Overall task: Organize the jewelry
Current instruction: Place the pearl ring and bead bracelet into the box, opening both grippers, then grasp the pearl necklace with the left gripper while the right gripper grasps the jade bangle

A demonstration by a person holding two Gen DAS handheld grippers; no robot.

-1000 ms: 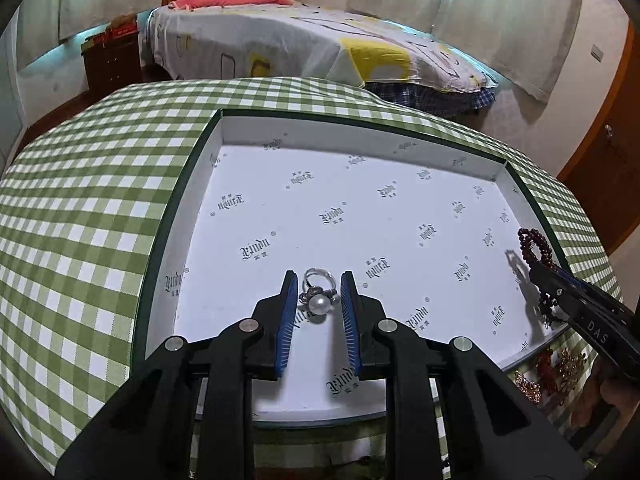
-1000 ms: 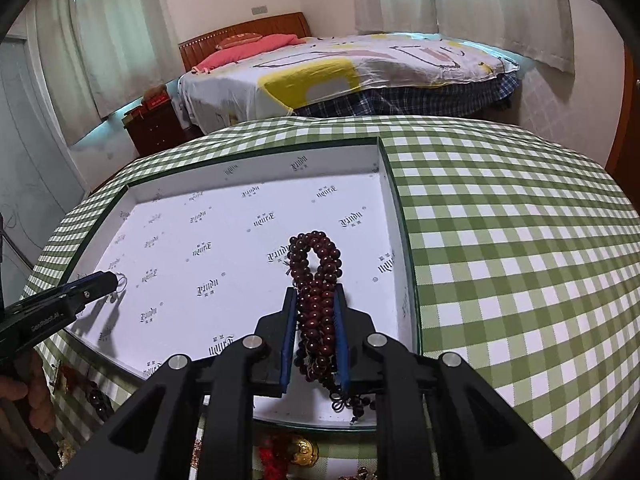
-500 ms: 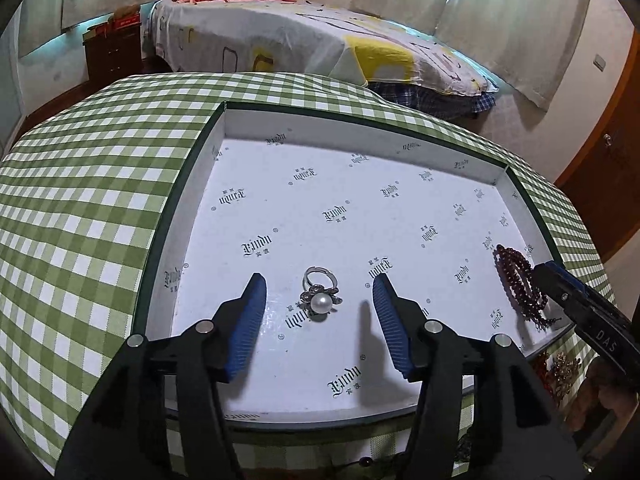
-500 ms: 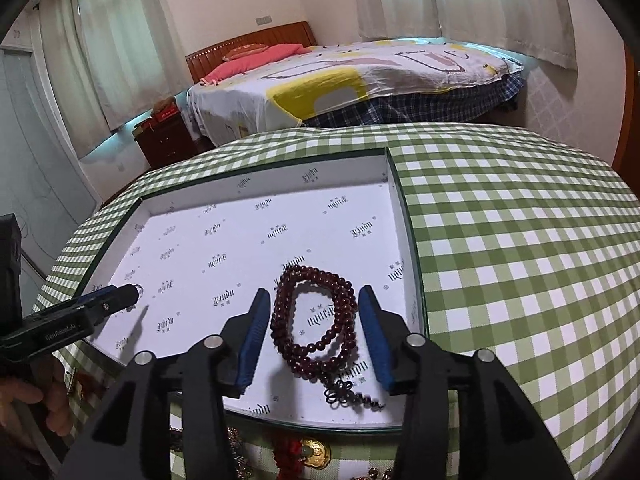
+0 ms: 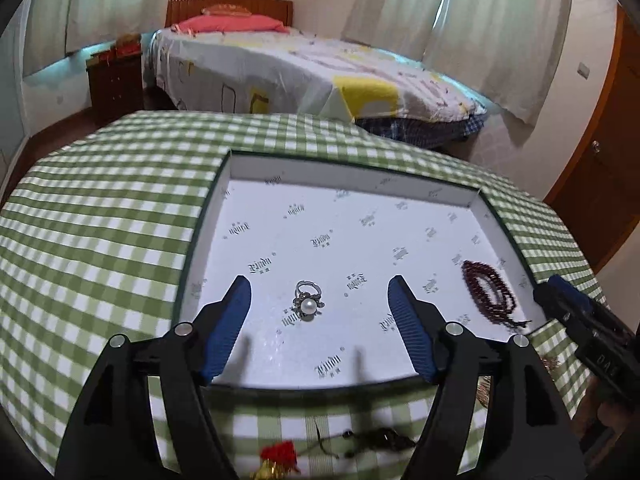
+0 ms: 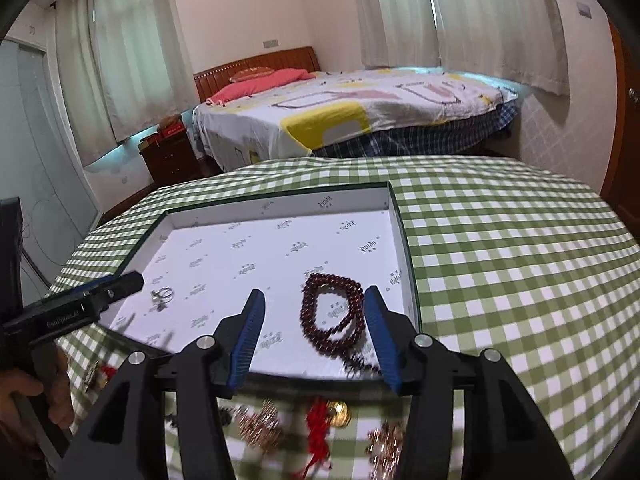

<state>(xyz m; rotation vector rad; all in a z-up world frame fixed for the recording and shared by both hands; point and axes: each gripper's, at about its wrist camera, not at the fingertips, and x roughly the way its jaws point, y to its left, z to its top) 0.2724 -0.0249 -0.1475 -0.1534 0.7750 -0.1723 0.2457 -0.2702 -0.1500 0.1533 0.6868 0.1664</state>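
Note:
A silver pearl ring (image 5: 307, 303) lies in the white-lined tray (image 5: 352, 178) near its front left. My left gripper (image 5: 320, 288) is open and empty, raised above and behind the ring. A dark red bead bracelet (image 6: 334, 314) lies at the tray's front right; it also shows in the left wrist view (image 5: 490, 294). My right gripper (image 6: 312, 300) is open and empty, pulled back from the bracelet. The ring also shows in the right wrist view (image 6: 162, 296), and the left gripper (image 6: 120, 286) at the left edge.
The tray (image 6: 400, 216) sits on a green checked tablecloth (image 6: 500, 248). Loose jewelry lies on the cloth in front of the tray: a red-tasselled gold charm (image 6: 336, 412), gold chains (image 6: 260, 424), and dark beads (image 5: 380, 438). A bed (image 5: 300, 68) stands beyond the table.
Both grippers opened, letting go of the ring and the bracelet in the tray, then opened wider and drew back and up toward the tray's front edge.

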